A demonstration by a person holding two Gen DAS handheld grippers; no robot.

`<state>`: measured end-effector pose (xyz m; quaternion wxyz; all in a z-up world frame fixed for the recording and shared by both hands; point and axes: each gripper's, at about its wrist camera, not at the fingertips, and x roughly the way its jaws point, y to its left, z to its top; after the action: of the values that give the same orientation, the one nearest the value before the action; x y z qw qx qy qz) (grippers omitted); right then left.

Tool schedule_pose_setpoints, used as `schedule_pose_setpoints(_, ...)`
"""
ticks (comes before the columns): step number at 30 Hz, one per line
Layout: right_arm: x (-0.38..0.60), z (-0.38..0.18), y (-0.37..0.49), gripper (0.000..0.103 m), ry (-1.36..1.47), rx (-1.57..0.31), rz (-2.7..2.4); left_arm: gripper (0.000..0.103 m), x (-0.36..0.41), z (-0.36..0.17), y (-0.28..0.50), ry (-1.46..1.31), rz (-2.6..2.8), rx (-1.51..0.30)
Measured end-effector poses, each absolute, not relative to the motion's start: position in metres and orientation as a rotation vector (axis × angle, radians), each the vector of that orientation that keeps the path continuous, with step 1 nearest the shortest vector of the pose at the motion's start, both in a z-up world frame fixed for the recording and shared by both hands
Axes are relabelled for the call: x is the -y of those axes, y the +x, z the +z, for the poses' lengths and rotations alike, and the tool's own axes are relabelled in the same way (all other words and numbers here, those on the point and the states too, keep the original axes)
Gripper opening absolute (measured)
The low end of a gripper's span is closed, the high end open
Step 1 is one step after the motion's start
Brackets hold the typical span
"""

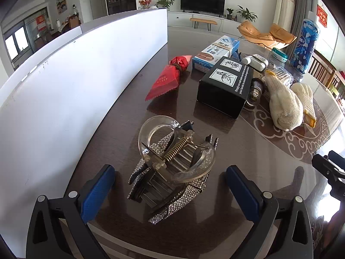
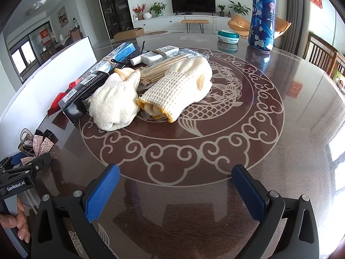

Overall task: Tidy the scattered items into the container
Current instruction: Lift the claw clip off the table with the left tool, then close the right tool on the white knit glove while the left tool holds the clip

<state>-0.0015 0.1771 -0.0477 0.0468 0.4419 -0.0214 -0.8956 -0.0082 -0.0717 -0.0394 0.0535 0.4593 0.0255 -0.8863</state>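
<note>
The hair clip lies on the table beside the white container, between our left gripper's wide fingers; we should close squarely on its clear body, while the right gripper waits wide and empty.

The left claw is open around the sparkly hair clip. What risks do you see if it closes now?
1. The clear plastic hair clip with rhinestone bow is lumpy and springy; the open left claw may squeeze it unevenly, so it could twist or slip out.
2. The glossy dark table looks slick, so the clip may slide away.
3. The white container wall rises close on the left; lifting may bump it.
</note>
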Motion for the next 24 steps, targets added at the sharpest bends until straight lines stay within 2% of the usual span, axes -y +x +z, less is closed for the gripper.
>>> schedule_pose_setpoints(14,-0.162,-0.051,-0.007,0.103,1.420,-0.093,-2.682,0.103,0.072,-0.038,-0.007,1.392,-2.697,-0.077)
schedule_pose_setpoints(24,-0.091,-0.053,-0.043,0.103,1.301,-0.249,-2.486,0.103,0.072,-0.038,-0.007,1.390,-2.697,-0.076)
